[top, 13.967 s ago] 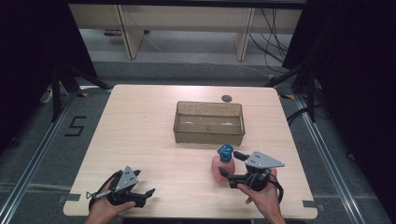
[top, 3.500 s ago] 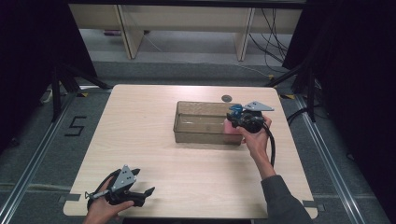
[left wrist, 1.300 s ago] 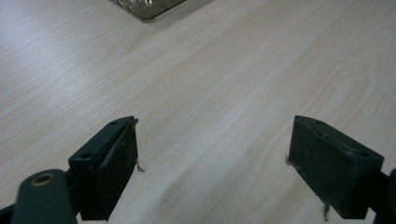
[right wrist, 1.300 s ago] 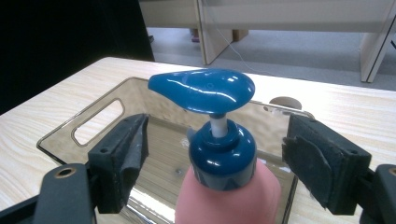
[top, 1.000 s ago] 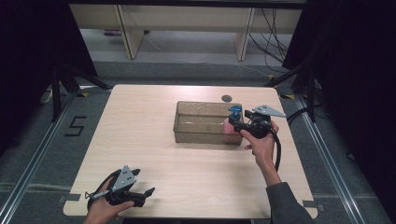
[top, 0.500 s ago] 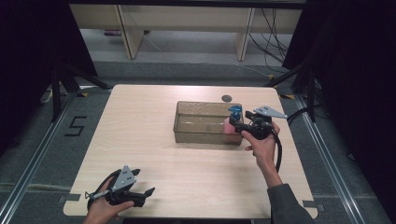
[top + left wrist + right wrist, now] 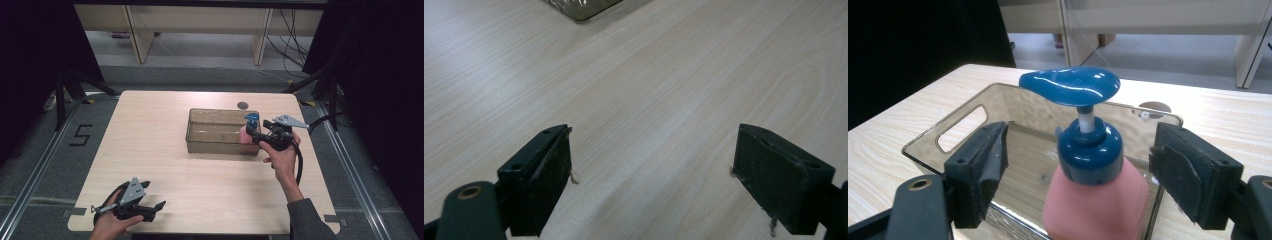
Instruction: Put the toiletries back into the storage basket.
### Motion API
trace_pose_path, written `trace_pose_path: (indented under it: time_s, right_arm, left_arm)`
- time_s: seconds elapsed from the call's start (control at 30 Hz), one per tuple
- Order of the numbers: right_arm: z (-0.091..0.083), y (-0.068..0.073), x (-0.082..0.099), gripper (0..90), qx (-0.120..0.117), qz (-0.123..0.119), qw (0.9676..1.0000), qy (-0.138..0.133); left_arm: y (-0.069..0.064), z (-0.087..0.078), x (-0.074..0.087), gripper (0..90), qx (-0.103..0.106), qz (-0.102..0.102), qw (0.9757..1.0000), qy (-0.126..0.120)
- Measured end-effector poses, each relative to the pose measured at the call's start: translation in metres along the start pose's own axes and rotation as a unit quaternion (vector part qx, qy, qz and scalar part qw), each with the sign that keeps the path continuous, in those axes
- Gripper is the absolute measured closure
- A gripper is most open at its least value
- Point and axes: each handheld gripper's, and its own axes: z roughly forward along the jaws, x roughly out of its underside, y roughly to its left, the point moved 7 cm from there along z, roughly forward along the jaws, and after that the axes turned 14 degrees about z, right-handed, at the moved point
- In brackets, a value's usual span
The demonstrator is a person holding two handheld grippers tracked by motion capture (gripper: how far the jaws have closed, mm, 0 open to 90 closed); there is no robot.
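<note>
A: Starting at the lower left of the high view, what is the left gripper (image 7: pixel 150 207) doing?

B: It rests on the worktop (image 7: pixel 150 140), fingers (image 7: pixel 536 185) apart with nothing between them, well away from the work.

A: And toward the right?

B: The clear bin (image 7: pixel 220 132) sits right of centre. The pink pump bottle (image 7: pixel 246 134) stands upright at the bin's right end, apparently inside it, its blue pump head (image 7: pixel 1070 86) on top.

A: Where are the right fingers relative to it?

B: The right gripper (image 7: pixel 256 134) is much the nearer. In its own view the fingers (image 7: pixel 980 167) stand spread on either side of the bottle's collar, seemingly clear of it. The bottle's long axis is vertical, so I judge backing straight away should clear it.
</note>
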Motion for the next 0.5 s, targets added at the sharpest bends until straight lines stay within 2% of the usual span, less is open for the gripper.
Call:
trace_pose_path:
  time_s: [0.07, 0.1, 0.2, 0.23, 0.27, 0.3, 0.43, 0.5]
  right_arm:
    - [0.0004, 0.0012, 0.0005, 23.2, -0.006, 0.003, 1.0000, -0.001]
    - [-0.0014, 0.0006, 0.0005, 23.0, 0.001, -0.005, 1.0000, 0.001]
    - [-0.0026, 0.0012, 0.0013, 22.9, 0.003, -0.006, 1.0000, 0.006]
    - [-0.0020, 0.0053, 0.0030, 22.7, -0.007, 0.012, 0.9999, 0.002]
    - [-0.0020, 0.0053, 0.0030, 22.7, -0.007, 0.012, 0.9999, 0.002]
    - [-0.0025, 0.0031, 0.0023, 22.3, -0.004, -0.007, 1.0000, 0.000]
    - [-0.0052, 0.0054, 0.0035, 22.2, -0.004, -0.003, 1.0000, 0.008]
    - [-0.0053, 0.0068, 0.0042, 22.2, -0.006, 0.003, 1.0000, 0.003]
  left_arm:
    - [-0.0002, -0.0001, -0.0001, 15.3, 0.001, 0.000, 1.0000, 0.000]
    - [-0.0001, -0.0001, -0.0001, 15.4, 0.000, 0.000, 1.0000, 0.000]
    - [0.0000, -0.0002, -0.0001, 15.4, 0.000, 0.000, 1.0000, -0.001]
    - [0.0003, -0.0005, 0.0000, 15.3, -0.003, 0.000, 1.0000, 0.001]
    - [0.0003, -0.0005, 0.0000, 15.4, -0.003, 0.000, 1.0000, 0.001]
    - [0.0003, -0.0005, 0.0000, 15.3, -0.003, 0.000, 1.0000, 0.001]
    - [0.0000, -0.0002, 0.0000, 15.4, 0.000, 0.000, 1.0000, -0.001]
    - [0.0001, -0.0001, -0.0001, 15.4, 0.000, 0.000, 1.0000, -0.001]
